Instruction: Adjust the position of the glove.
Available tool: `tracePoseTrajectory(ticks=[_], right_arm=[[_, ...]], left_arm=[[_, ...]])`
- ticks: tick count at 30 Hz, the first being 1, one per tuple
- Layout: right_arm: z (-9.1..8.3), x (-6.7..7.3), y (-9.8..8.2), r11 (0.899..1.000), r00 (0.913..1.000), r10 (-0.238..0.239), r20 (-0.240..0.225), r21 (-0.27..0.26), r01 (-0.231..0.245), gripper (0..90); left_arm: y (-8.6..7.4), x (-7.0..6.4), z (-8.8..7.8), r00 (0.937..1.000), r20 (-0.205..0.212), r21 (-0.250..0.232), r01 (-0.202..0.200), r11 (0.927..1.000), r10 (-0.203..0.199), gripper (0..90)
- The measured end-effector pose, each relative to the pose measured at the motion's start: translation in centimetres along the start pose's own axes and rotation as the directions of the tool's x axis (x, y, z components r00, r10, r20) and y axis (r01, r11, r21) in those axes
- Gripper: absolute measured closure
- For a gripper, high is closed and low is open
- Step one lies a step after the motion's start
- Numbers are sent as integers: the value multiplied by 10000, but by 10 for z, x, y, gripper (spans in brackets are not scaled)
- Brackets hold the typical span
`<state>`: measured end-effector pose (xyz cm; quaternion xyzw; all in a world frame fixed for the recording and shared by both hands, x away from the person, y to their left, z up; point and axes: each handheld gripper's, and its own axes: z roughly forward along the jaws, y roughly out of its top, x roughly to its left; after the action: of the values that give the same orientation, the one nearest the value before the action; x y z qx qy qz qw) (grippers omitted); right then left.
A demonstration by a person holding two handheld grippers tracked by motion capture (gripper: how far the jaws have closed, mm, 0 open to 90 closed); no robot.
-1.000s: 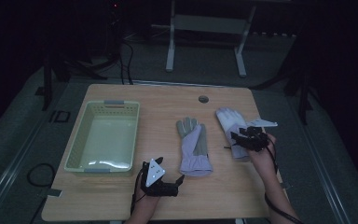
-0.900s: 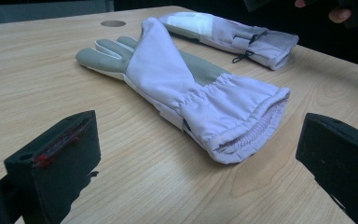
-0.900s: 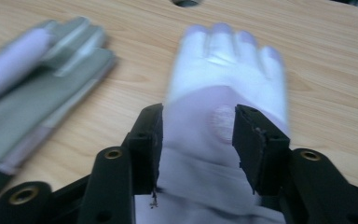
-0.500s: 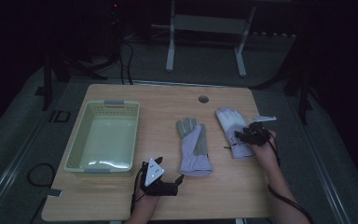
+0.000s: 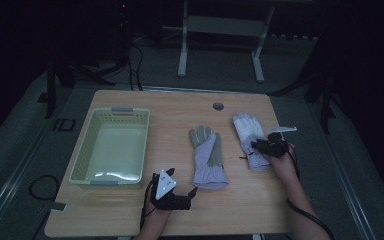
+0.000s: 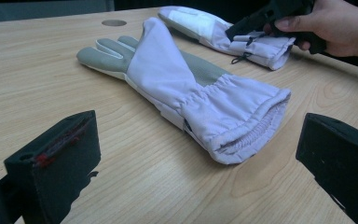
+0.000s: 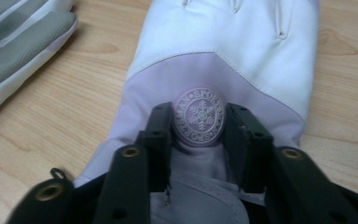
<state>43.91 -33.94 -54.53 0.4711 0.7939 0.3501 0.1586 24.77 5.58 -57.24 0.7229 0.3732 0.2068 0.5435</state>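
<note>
From my remote seat: nearest me in the high view, the left gripper (image 5: 192, 192) lies low over the front edge of the table (image 5: 240, 210), forearm coming in from the bottom, grey plate up, jaws pointing right toward the near glove (image 5: 208, 159); in the left gripper view its two black jaws stand wide apart with only bare wood between them. That near glove lies flat mid-table, palm up, grey grip palm and fingers, lilac cuff with an elastic gather opening toward the gripper. Further right, the right hand (image 5: 283, 165) reaches in from the lower right, wrist bent, holding the right gripper (image 5: 258, 147) down on the far glove (image 5: 247, 131). Its jaws have just been closing; in the right gripper view they pinch a raised fold of the lilac fabric at the round snowflake badge (image 7: 199, 116), pads pressing either side. This far glove lies back up, white over the knuckles, lilac toward the cuff, fingers pointing away from me, near the table's right edge. At far left sits the pale green basket (image 5: 85, 155), well apart from both gloves.
</note>
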Motion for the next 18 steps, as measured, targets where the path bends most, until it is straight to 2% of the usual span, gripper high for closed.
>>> tracePoseTrajectory(ticks=[2, 6, 7, 8, 11, 14, 18], right_arm=[[-1, 3, 2, 9998, 9999, -107, 73, 196, 106, 707], [-6, 8, 6, 9992, 9991, 187, 377, 344, -200, 798], [-9, 10, 8, 9992, 9985, 241, 495, 298, -256, 874], [-15, 13, 10, 9998, 9976, 145, 675, 94, -152, 880], [-28, 20, 13, 9996, 9939, 278, 1067, -2, -279, 886], [-41, 23, 12, 9971, 9920, 711, 1040, -355, -677, 888], [-59, 31, 10, 9951, 9883, 841, 1272, -630, -765, 889]], left_arm=[[0, 0, 0, 10000, -22, -3, 38, 10000, -38, 0], [0, 0, 0, 10000, -42, -2, 72, 10000, -72, 0], [0, 0, 0, 10000, -40, -12, 84, 10000, -85, 0], [0, 0, 0, 10000, -42, -15, 85, 10000, -86, 0], [0, 0, 0, 10000, -49, -11, 76, 10000, -76, 0], [0, 0, 0, 10000, -55, -4, 46, 10000, -46, 0], [0, 0, 0, 10000, -66, 7, 53, 10000, -53, 0]])
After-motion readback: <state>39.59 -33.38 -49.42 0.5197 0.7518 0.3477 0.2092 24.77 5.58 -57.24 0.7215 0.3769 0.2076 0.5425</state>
